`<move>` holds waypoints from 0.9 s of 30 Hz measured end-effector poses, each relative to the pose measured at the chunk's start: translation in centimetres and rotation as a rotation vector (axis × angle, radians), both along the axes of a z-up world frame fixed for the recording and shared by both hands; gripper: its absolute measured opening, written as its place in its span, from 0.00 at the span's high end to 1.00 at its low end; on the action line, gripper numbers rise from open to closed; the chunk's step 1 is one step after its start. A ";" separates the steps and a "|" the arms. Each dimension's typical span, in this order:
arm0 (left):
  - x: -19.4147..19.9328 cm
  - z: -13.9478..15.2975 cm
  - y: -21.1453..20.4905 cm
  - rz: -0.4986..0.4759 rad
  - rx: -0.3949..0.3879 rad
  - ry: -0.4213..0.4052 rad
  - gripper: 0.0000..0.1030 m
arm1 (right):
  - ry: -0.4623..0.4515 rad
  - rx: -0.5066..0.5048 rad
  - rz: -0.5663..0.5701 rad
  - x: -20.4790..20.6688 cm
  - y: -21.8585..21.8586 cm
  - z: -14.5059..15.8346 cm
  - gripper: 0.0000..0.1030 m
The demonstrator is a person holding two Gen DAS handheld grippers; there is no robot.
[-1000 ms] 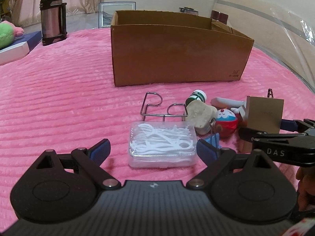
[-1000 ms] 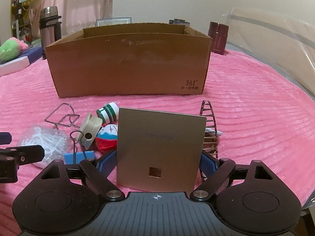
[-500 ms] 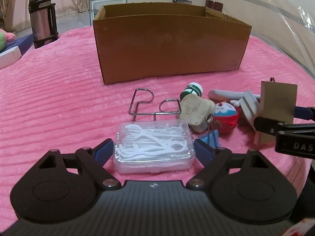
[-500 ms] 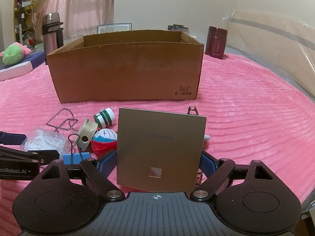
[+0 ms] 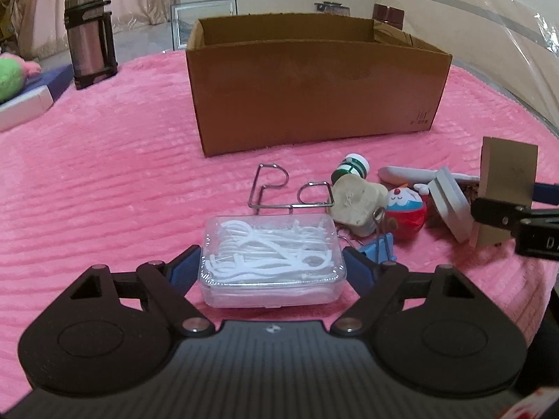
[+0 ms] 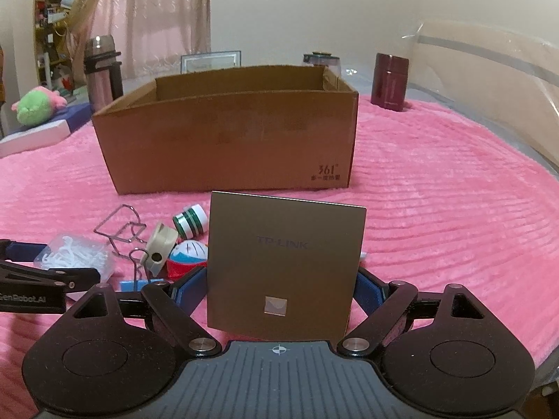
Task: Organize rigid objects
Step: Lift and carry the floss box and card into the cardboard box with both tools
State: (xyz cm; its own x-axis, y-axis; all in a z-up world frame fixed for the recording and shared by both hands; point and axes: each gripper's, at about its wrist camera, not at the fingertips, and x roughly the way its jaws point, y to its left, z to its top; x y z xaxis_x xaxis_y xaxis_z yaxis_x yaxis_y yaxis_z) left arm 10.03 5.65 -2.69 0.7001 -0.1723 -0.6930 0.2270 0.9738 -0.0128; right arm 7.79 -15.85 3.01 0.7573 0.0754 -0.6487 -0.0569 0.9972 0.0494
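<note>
Right gripper (image 6: 279, 289) tilted down — clamps gold panel (image 6: 284, 265).

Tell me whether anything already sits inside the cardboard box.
Cannot tell: both wrist views show only the cardboard box and its upper inner walls; its floor is hidden.

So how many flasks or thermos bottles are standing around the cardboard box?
2. A steel flask with black straps stands off the box's left end, near the blanket's far edge. A dark red flask stands behind its right end. Others could be hidden behind the box.
</note>
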 end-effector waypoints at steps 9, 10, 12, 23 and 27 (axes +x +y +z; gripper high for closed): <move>-0.3 3.7 0.0 -0.035 -0.016 -0.039 0.20 | -0.043 0.038 0.060 -0.2 -2.1 2.9 0.19; -0.2 4.2 0.0 -0.044 -0.021 -0.043 0.20 | -0.049 0.040 0.075 -0.2 -2.4 3.3 0.19; 0.1 5.3 -0.1 -0.062 -0.019 -0.057 0.20 | -0.064 0.036 0.101 0.2 -2.9 4.3 0.19; 5.1 11.9 -0.9 -0.167 -0.014 -0.114 0.20 | -0.112 -0.013 0.302 7.1 -5.6 10.7 0.19; 8.2 13.9 -1.4 -0.204 0.006 -0.128 0.20 | -0.079 -0.037 0.395 12.3 -6.1 12.6 0.19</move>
State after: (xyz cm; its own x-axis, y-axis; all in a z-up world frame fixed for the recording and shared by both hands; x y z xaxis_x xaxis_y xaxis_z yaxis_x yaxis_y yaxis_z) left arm 18.27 4.29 11.25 0.7334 -0.3153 -0.6023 0.4182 0.9077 0.0340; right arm 20.06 -21.94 15.62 0.7227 0.3479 -0.5973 -0.4379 0.8990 -0.0062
